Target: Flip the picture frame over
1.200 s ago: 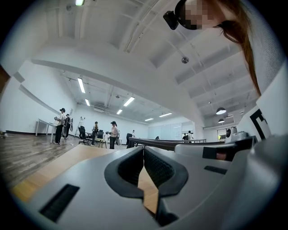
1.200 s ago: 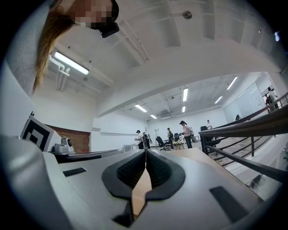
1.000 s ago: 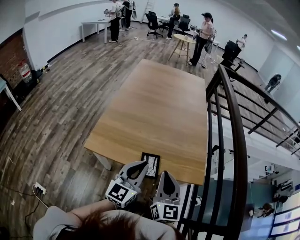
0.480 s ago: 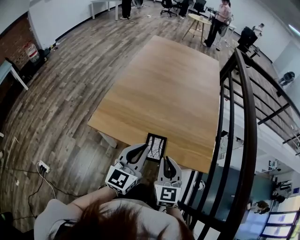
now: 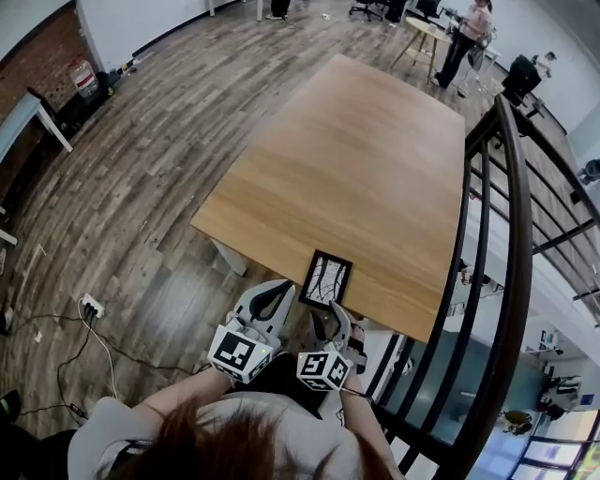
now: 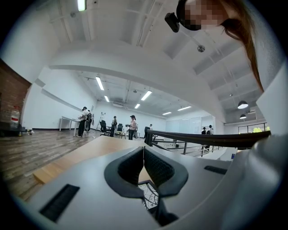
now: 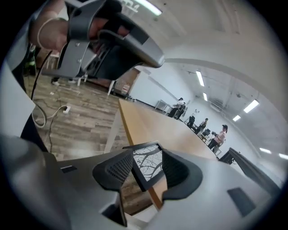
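Note:
A black picture frame lies flat near the front edge of the wooden table, its branch drawing facing up. My right gripper is just short of the frame's near edge. In the right gripper view the jaws are opening, and the frame shows between the pads without being pressed. My left gripper hangs to the left of the frame, off the table edge. Its pads meet at the tips with nothing in them. A bit of the frame shows below them.
A dark metal railing runs close along the table's right side. Wooden floor lies to the left, with a power strip and cables. People and furniture stand far behind the table. The left gripper fills the top of the right gripper view.
The frame, held up at the table's edge before, now lies flat on the tabletop. My right gripper has sunk and its jaws have parted. The left gripper dropped slightly.

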Motion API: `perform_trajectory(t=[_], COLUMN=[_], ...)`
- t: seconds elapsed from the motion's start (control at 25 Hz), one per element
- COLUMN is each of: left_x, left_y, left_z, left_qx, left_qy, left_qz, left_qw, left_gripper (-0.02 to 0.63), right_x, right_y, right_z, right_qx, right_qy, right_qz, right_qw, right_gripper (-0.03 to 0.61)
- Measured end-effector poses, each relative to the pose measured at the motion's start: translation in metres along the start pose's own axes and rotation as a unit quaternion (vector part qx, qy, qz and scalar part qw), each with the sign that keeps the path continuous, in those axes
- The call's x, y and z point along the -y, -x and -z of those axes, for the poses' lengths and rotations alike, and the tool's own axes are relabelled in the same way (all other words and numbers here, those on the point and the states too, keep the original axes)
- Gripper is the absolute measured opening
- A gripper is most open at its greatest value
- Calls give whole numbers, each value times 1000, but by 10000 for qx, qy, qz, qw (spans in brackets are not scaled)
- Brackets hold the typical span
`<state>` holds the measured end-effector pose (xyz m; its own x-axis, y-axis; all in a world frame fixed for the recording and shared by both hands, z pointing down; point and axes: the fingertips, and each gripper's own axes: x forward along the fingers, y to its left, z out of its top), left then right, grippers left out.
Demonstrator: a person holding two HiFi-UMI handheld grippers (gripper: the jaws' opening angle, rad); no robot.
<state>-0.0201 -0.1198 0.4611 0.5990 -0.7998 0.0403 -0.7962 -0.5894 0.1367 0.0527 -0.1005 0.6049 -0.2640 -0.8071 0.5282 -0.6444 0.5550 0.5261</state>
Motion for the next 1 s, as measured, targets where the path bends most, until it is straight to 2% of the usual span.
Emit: perform_trajectory(t=[0.12, 0.32, 0.4, 0.52, 0.72, 0.88, 1.0], left_x=[-2, -14, -21, -29, -38, -41, -42], left_y=[6, 16, 16, 17, 21, 23, 24], left_z=[3, 4, 5, 6, 9, 10, 8], left_qx=[-30, -52, -71, -88, -170, -161, -157], left_qy=[30, -3, -3, -3, 12, 33, 37], left_qz=[-80, -211, -255, -307, -382, -421, -389], left_qw=[10000, 9998, 9997, 9995, 9991, 9990, 9991], left_gripper=[8, 8, 8, 8, 8, 8, 8], right_x=[-15, -21, -20, -19, -12, -18, -21], right_y=[-15, -43, -56, -71, -83, -87, -83], right_z=[15, 33, 41, 47, 56, 64, 62], right_qx=[-310, -661, -765, -921, -1129, -1279, -1271], right_qy=[695, 1740, 1987, 2121, 2406, 2336, 2344], right_qz=[-284, -65, 41, 130, 585, 382, 431], right_qw=[9967, 9825, 9771, 9728, 9623, 9631, 9628], right_gripper=[268, 282, 282, 281, 281, 279, 276])
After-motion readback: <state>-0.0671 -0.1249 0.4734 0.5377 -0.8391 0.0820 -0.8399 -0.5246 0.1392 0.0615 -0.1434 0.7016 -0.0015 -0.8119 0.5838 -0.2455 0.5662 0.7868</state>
